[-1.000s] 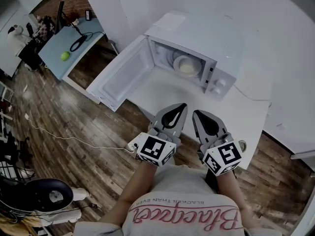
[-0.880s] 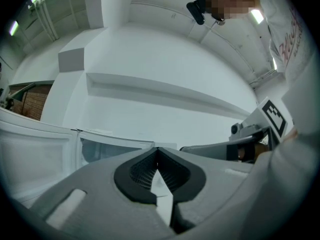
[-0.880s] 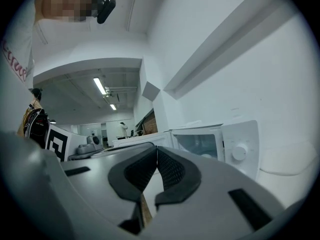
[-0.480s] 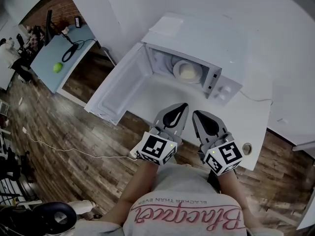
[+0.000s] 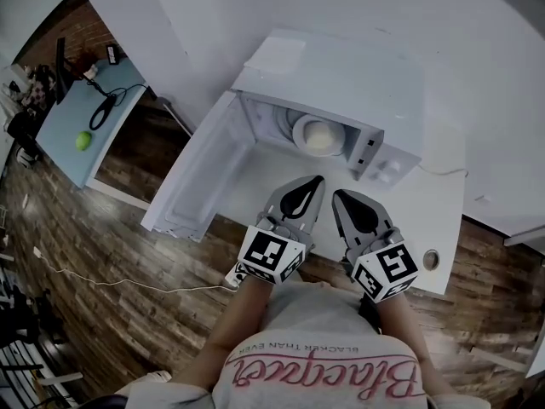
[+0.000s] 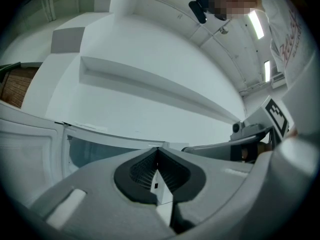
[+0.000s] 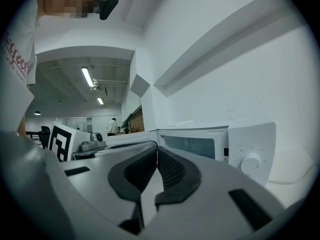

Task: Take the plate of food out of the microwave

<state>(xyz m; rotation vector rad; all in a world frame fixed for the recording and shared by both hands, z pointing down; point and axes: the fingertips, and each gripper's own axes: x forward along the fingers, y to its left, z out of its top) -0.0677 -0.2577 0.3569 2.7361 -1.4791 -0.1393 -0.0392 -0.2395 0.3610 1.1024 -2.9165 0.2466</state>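
A white microwave (image 5: 341,83) stands on a white table (image 5: 434,220), its door (image 5: 192,177) swung wide to the left. Inside lies a white plate with a pale mound of food (image 5: 319,135). Both grippers hover side by side in front of the opening, a little short of it. My left gripper (image 5: 317,182) is shut and holds nothing, its jaws meeting at the tip (image 6: 158,151). My right gripper (image 5: 338,196) is also shut and holds nothing (image 7: 156,151). The right gripper view shows the microwave's control dial (image 7: 250,164).
A light blue desk (image 5: 85,118) at the far left carries a green ball (image 5: 83,141) and a black cable. A white cord (image 5: 111,284) trails across the wood floor. A round hole (image 5: 430,259) sits near the table's front right corner.
The head view has shifted, so the microwave and table now sit slightly lower and left in view. Both grippers keep the same pose, shut, side by side.
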